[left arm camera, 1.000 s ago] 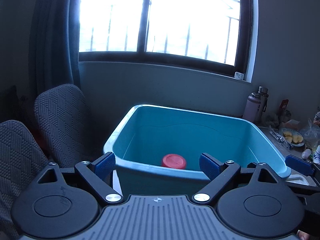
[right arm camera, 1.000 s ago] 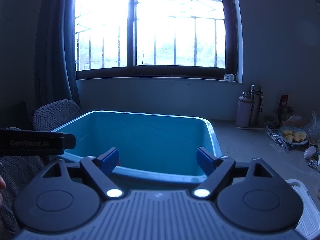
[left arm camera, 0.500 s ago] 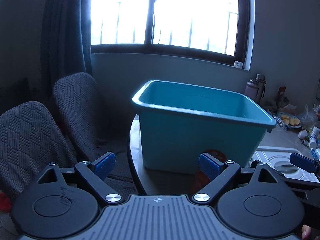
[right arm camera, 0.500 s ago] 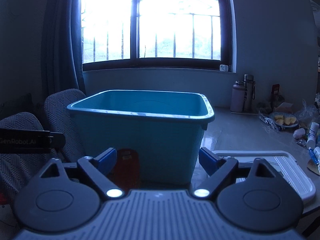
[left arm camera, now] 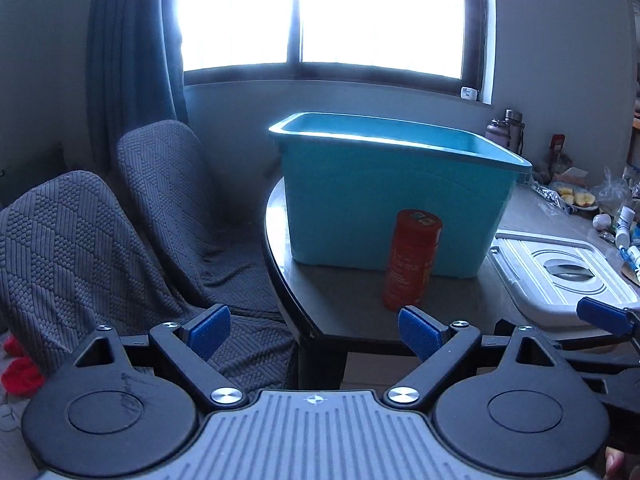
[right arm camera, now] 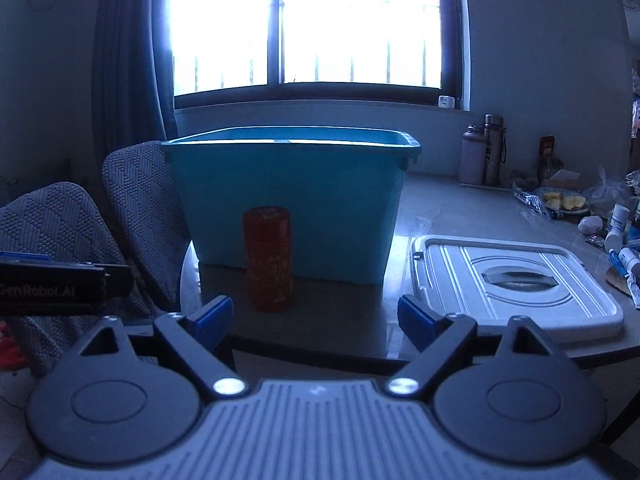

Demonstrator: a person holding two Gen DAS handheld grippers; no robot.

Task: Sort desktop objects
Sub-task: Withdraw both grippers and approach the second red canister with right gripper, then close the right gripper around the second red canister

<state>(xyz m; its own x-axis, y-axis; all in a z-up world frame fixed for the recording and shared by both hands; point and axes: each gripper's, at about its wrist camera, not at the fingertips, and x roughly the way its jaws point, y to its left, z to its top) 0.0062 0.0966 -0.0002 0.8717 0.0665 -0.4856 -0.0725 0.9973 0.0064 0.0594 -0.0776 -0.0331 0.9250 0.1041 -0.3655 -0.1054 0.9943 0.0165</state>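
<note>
Teal storage bin (left arm camera: 400, 208): stood upright on the dark surface (left arm camera: 344, 300) near its rounded left corner, below the window; interior not visible from either wrist view. Red cylindrical canister (left arm camera: 412, 258): stood upright on the surface just in front of the bin's near wall, a label on its top; whether it touched the wall could not be told. White lid (right arm camera: 516, 280): lay flat on the surface to the right of the bin, recessed handle facing up. Left gripper (left arm camera: 314, 330): held off the near edge of the surface, fingers (left arm camera: 208, 328) spread wide with nothing between them, canister ahead and to the right of centre. Right gripper (right arm camera: 314, 320): likewise held short of the near edge, fingers (right arm camera: 416, 320) spread wide and empty, canister ahead and slightly left of centre. Two grey quilted chairs (left arm camera: 80, 240): stood at the left of the surface, beside a dark curtain. Two flasks (right arm camera: 482, 152): stood upright by the far wall. Assorted clutter (right arm camera: 616, 236): tubes, a plate of food and wrappers lay along the right side of the surface, well apart from the bin.
</note>
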